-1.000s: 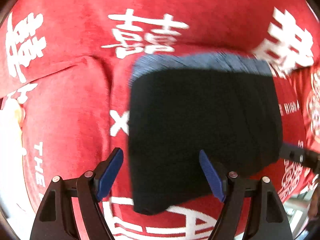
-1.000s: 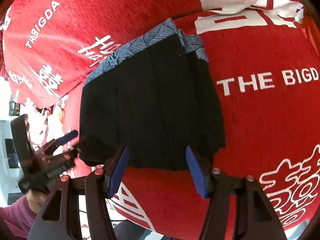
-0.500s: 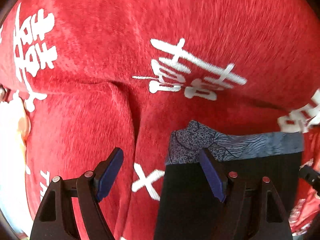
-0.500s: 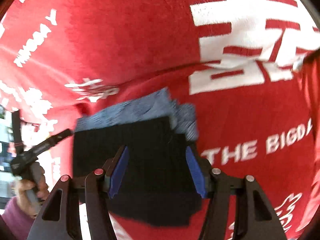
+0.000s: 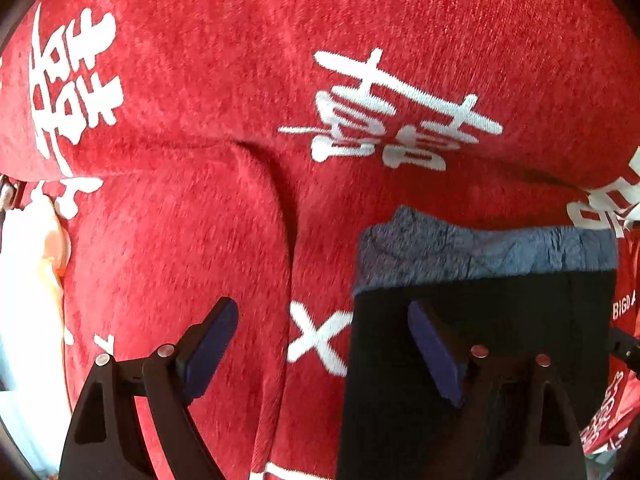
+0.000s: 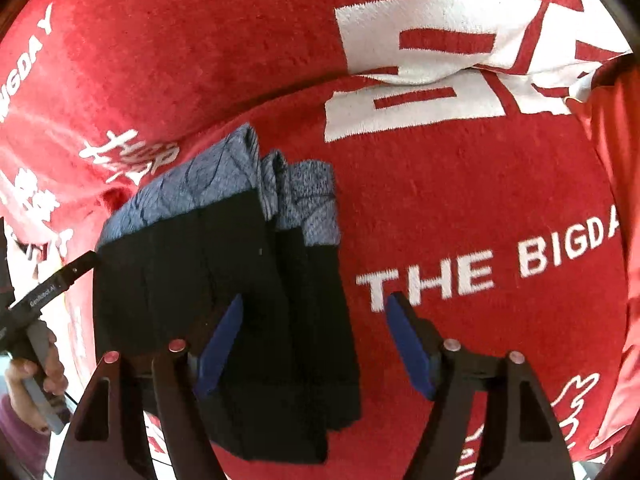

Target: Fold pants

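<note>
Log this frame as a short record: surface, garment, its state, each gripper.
surface: red cover with white lettering
garment: black pants with blue-grey waistband
state: folded into a compact stack, lying flat
left gripper: jaws opening, nothing gripped, straddling the stack's left edge
right gripper: jaws opening, nothing gripped, straddling the stack's right edge

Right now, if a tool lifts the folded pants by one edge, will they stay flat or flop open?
Probably flop: the pants are soft cloth in loose layers, with the grey waistband already bunched. They look light for their size. The fuzzy red blanket likely grips them, so pushing may wrinkle them instead of sliding.
</note>
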A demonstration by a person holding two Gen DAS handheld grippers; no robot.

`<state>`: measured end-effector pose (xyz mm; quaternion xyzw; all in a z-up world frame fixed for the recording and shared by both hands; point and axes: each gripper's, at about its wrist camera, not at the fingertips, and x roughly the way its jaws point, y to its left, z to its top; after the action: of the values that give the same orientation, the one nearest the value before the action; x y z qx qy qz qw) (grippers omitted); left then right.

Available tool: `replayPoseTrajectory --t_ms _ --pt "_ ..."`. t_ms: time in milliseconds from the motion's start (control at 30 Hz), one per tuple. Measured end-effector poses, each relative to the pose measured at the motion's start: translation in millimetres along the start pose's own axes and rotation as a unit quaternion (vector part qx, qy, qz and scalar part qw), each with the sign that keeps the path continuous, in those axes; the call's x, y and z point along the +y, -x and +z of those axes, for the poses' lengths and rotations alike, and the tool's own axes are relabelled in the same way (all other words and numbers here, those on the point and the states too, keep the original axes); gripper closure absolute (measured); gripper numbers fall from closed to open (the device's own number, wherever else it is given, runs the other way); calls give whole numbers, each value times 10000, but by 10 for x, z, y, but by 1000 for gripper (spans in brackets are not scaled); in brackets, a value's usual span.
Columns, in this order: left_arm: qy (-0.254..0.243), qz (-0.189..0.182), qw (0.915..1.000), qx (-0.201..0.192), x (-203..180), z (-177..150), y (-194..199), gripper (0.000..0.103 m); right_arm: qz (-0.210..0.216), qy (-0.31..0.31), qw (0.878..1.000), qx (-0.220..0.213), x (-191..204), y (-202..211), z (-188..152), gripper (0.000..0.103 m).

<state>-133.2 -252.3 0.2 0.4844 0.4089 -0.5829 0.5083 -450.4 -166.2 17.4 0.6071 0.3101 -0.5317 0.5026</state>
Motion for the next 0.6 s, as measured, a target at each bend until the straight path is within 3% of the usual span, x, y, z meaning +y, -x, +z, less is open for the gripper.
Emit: replayPoseTrajectory --t_ms 333,600 --pt "15 -83 9998 158 57 -126 67 15 501 -764 9958 116 -374 123 -414 22" --pt "-34 -103 9997 210 36 -158 97 15 580 -837 9947 116 -397 130 -531 21"
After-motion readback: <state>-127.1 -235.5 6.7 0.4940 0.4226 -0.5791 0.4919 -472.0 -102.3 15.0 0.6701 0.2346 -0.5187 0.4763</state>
